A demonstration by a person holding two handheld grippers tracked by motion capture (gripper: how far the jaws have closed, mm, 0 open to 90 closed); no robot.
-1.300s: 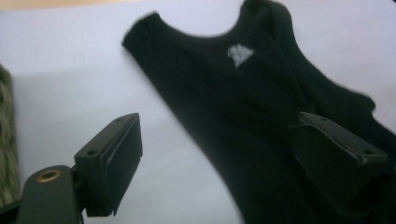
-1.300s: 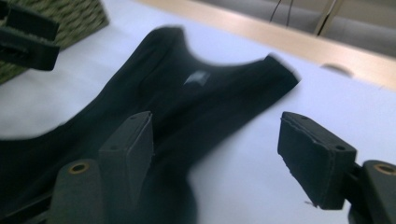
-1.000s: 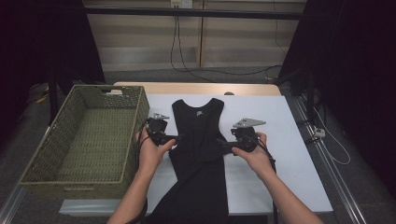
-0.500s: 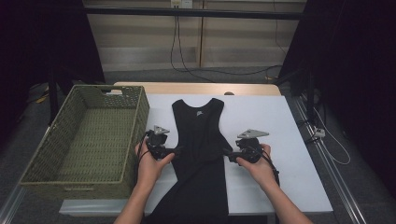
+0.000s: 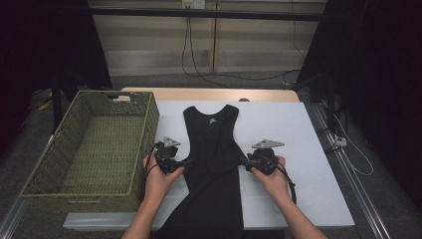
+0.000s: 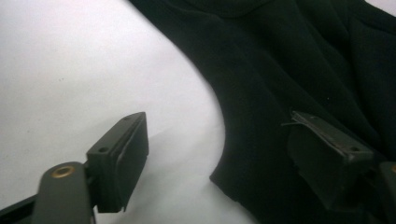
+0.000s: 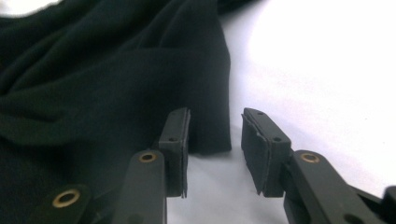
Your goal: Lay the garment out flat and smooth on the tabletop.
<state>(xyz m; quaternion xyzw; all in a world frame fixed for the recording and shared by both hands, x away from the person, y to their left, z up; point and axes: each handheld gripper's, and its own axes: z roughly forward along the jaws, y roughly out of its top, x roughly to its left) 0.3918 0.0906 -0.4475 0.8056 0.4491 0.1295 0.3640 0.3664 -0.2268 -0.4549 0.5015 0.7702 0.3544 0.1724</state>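
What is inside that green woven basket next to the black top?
The basket looks empty: its woven floor shows bare in the high view. The strip of floor just behind its near wall is hidden by that wall, so something small and flat there would not show.

A garment (image 5: 211,164) lies on the table (image 5: 303,149), right of a basket (image 5: 94,144). The left gripper (image 5: 185,163) and right gripper (image 5: 244,162) flank it.

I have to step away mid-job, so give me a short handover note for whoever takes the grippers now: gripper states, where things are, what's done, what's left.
Left gripper: open, at the black sleeveless garment's left side edge, nothing clamped.
Right gripper: open, jaws straddling the right side edge, not closed on it.
Garment: flat on the white table, neck away from the person, hem hanging over the near edge.
Wicker basket: left of the table, empty.
Done: garment laid out. Left: presumably grip both edges, fold, then basket.
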